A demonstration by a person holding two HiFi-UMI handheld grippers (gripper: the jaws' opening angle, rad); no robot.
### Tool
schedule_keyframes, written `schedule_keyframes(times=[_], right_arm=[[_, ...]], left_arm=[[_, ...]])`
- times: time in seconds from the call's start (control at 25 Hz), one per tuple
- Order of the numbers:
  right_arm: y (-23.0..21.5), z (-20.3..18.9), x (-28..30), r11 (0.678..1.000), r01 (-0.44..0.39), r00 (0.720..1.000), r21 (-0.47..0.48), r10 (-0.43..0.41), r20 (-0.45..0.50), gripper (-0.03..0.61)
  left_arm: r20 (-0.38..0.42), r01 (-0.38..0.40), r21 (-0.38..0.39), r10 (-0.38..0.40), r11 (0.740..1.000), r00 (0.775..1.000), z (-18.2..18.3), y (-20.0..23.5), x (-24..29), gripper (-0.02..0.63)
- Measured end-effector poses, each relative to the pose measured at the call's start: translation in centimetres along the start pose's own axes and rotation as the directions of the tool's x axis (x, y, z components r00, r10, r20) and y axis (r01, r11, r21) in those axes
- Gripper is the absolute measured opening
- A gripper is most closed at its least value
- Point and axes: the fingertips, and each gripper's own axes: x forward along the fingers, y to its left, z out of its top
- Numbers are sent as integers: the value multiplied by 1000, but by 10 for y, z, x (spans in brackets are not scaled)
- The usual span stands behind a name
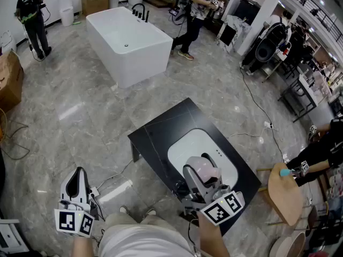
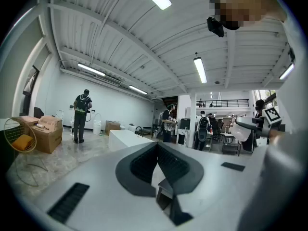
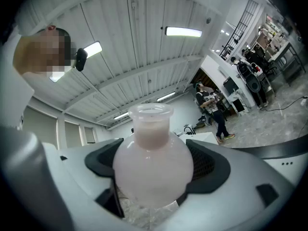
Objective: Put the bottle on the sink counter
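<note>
A round pale pink bottle (image 1: 203,167) with a short neck sits between the pads of my right gripper (image 1: 202,178), which is shut on its belly. It hangs over the near end of the black sink counter (image 1: 155,130), above the white basin (image 1: 185,149). In the right gripper view the bottle (image 3: 153,165) fills the gap between the jaws of the right gripper (image 3: 154,179), neck pointing up. My left gripper (image 1: 79,183) is held low at the left, off the counter and over the floor. Seen from the left gripper view, the left gripper (image 2: 158,148) is shut with nothing between its pads.
A white bathtub (image 1: 128,39) stands on the marble floor beyond the counter. Cardboard boxes (image 1: 9,79) lie at the left, and a wooden stool (image 1: 286,194) stands right of the counter. Cables run over the floor. Several people stand at the back.
</note>
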Motion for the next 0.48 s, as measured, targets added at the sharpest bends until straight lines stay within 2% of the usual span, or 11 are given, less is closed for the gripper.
schedule_keyframes(times=[0.16, 0.48], right_arm=[[23, -6, -16, 1000, 3, 1000, 16, -3, 6, 399], [53, 3, -20, 1000, -13, 1000, -5, 13, 29, 399]], left_arm=[[-1, 11, -8, -11, 1000, 1000, 1, 1, -30, 14], [11, 55, -13, -55, 998, 998, 16, -3, -39, 14]])
